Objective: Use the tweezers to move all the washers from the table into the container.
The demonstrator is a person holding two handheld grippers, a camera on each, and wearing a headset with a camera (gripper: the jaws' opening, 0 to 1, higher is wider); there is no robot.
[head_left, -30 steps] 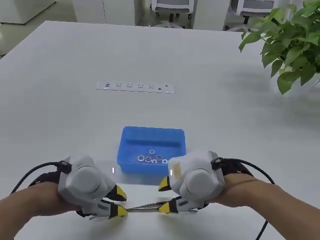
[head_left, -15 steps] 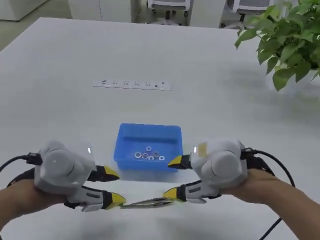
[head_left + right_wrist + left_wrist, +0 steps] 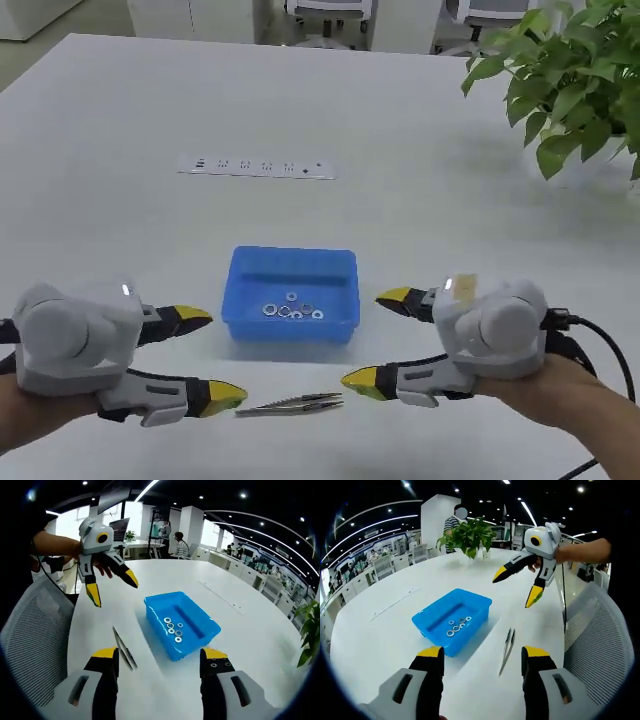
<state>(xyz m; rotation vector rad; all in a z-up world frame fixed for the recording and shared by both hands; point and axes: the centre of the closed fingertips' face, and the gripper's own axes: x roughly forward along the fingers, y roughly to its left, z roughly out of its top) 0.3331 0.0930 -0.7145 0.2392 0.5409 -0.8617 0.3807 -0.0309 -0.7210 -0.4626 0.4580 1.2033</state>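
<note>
Both grippers have drawn apart since a second ago, the left gripper (image 3: 222,355) out toward 9 o'clock and the right gripper (image 3: 365,338) toward 3. Each has its jaws spread wide and holds nothing. Between them the tweezers (image 3: 290,404) lie flat on the table (image 3: 450,200), long axis running 9 to 3, at 6 o'clock of the blue container (image 3: 290,333). The washers (image 3: 290,311) sit clustered inside it. We judge both grippers about equally near the tweezers' ends.

Bright, even ceiling lights (image 3: 526,509) cast soft shadows; fisheye edges bend, distance perhaps blurred.
</note>
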